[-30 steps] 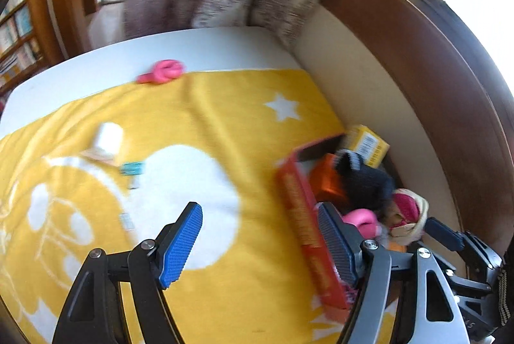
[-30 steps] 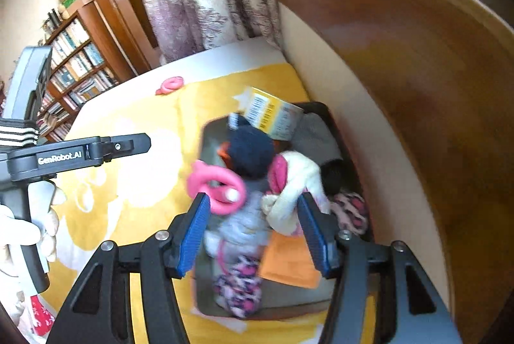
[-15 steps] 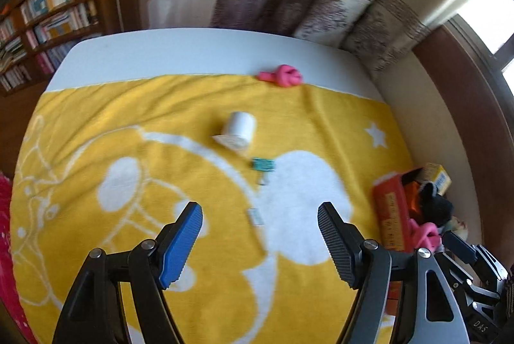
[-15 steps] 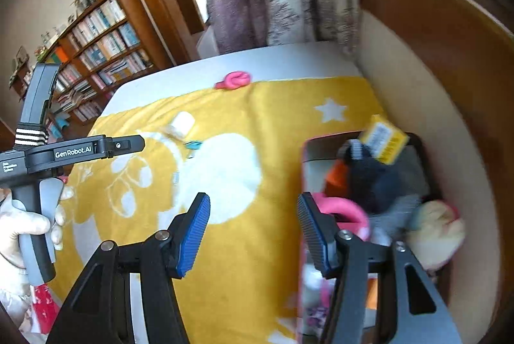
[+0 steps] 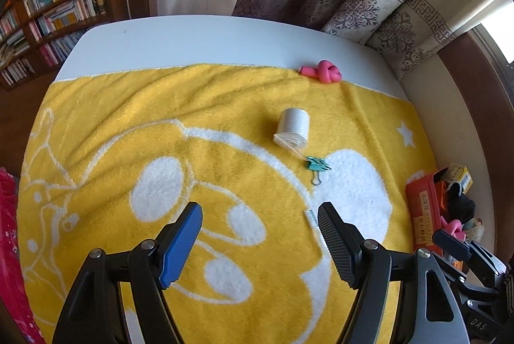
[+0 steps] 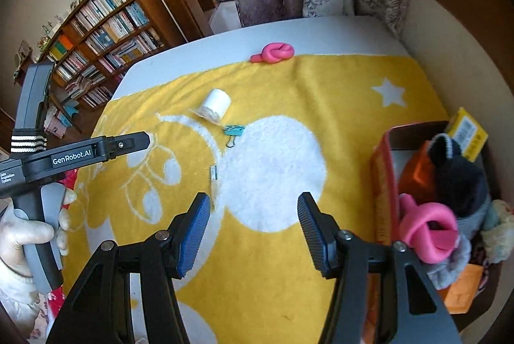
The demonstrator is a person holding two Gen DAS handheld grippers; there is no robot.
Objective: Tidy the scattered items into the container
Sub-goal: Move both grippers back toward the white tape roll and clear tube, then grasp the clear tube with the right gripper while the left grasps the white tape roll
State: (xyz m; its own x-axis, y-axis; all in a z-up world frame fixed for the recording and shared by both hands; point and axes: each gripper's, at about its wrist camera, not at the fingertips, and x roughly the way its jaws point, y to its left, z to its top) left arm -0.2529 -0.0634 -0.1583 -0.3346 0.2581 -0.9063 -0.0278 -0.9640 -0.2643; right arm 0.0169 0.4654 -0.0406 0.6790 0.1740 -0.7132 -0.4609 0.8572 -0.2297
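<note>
While four loose items still lie on the yellow towel [image 6: 289, 247], treat them as the open stock.

Item 1: small flat tag-like strip [image 6: 213, 173], nearest your right gripper [image 6: 253, 231], just beyond its left pad. It lies flush in the pile, so the pads may skate over it or pinch towel instead.

Item 2: green binder clip [image 6: 234, 132], farther out, with its wire handle towards you. It is small and springy and may flip out of a crooked pinch.

Item 3: white roll [image 6: 216, 105], just beyond the clip, lying on its side with a loose end trailing. It can roll away under a nudge, or unwind if lifted by the tail.

Item 4: pink knotted piece [image 6: 274, 53], at the far edge, half on the white sheet [image 6: 192, 55]. This is your longest reach.

Destination: red box [image 6: 382, 177] at the right edge, already heaped with soft goods and a yellow carton [image 6: 467, 132]. Anything dropped on the pile may slide off.

Tools: both grippers stand spread and empty. Your left gripper [image 5: 260, 244] hovers over the towel close beside the right; they may collide if both reach for the strip.
</note>
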